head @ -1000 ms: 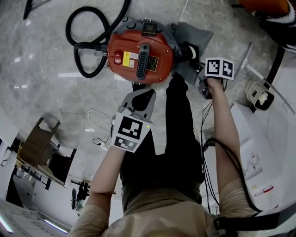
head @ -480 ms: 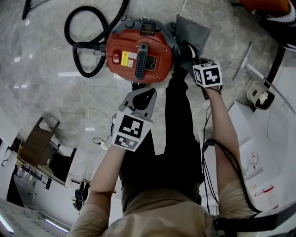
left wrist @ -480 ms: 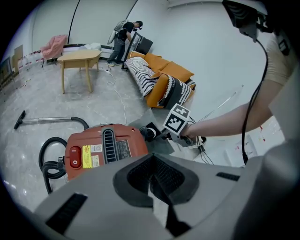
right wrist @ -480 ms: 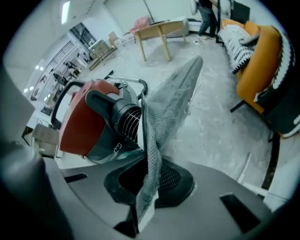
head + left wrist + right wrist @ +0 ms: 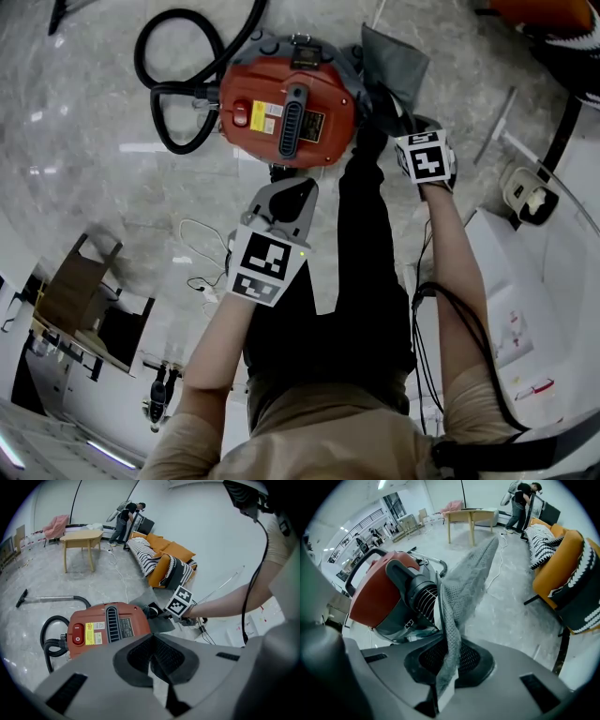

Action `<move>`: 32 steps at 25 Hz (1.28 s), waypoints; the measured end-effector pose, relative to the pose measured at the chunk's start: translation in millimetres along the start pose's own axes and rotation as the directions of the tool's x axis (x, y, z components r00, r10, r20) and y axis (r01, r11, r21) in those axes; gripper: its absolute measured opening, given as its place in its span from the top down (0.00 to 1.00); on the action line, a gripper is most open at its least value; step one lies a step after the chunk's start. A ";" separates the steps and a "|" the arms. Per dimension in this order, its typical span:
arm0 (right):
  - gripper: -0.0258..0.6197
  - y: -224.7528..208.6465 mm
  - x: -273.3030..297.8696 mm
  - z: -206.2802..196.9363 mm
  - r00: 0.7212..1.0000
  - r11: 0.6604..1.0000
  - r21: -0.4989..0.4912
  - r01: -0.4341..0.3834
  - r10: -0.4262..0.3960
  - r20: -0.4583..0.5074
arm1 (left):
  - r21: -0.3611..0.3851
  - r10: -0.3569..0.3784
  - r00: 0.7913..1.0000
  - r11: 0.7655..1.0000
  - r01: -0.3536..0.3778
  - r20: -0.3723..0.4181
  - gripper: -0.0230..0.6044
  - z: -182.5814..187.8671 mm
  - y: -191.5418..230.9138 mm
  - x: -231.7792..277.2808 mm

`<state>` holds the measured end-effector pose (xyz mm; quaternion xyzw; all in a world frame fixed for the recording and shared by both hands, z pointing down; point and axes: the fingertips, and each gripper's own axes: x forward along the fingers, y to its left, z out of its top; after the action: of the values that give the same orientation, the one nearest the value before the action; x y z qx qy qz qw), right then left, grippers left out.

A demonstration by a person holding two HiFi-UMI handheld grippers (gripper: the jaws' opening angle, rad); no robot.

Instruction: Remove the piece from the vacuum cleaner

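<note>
Right gripper (image 5: pixel 446 677) clamped on the grey mesh cloth piece (image 5: pixel 464 583), which lies against the red drum vacuum cleaner's (image 5: pixel 375 597) rear outlet. Left gripper (image 5: pixel 152 660) closed, empty, near vacuum. Piece gripped, apparently not freed.

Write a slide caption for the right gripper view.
Right gripper clamped shut on the grey mesh fabric piece beside the red canister vacuum cleaner.

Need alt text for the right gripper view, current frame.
The right gripper has its jaws clamped on a grey cloth bag that rises from them beside the black vented end of a red vacuum cleaner. Behind, on a pale floor, stand a wooden table and an orange sofa.
</note>
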<state>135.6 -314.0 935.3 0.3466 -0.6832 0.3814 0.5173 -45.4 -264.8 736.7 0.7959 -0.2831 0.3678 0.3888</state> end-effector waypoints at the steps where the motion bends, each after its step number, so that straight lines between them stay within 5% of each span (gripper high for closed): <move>1: 0.91 -2.3 0.7 0.4 1.000 1.000 0.002 0.004 -0.004 -0.002 | -0.002 0.000 1.000 1.000 0.000 0.000 0.96 -1.1 0.4 -0.1; 6: 0.92 -27.5 -1.1 -1.4 0.998 0.998 0.016 0.058 -0.057 -0.033 | -0.011 -0.003 1.000 1.000 0.003 0.005 0.96 -2.3 0.3 1.2; 10: 0.92 -26.1 -4.9 0.3 1.000 1.000 0.009 -0.008 0.008 -0.001 | -0.027 -0.018 1.000 0.999 0.018 -0.018 0.96 -9.3 -1.6 10.2; 16: 0.92 -43.4 -12.9 -0.7 1.000 0.994 0.108 -0.004 0.001 0.024 | -0.020 -0.029 0.999 0.999 0.028 -0.031 0.96 -5.4 -8.8 16.6; 21: 0.92 -66.9 -37.4 0.9 0.993 0.947 0.315 -0.059 0.023 0.116 | 0.001 -0.020 1.000 1.000 0.020 -0.023 0.96 6.6 -6.4 17.0; 28: 0.92 -92.0 -91.9 -7.1 0.980 0.904 0.426 -0.039 -0.048 0.192 | 0.076 -0.049 0.999 0.996 0.050 -0.006 0.96 32.5 -28.8 5.6; 32: 0.92 -98.0 -127.4 -8.6 0.960 0.841 0.535 -0.082 -0.076 0.268 | 0.160 -0.073 0.997 0.985 0.069 0.021 0.96 53.8 -37.0 -10.8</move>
<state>253.1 -342.3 829.0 0.5274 -0.6143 0.5065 0.2964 -4.6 -287.6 689.8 0.8388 -0.2294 0.3645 0.3331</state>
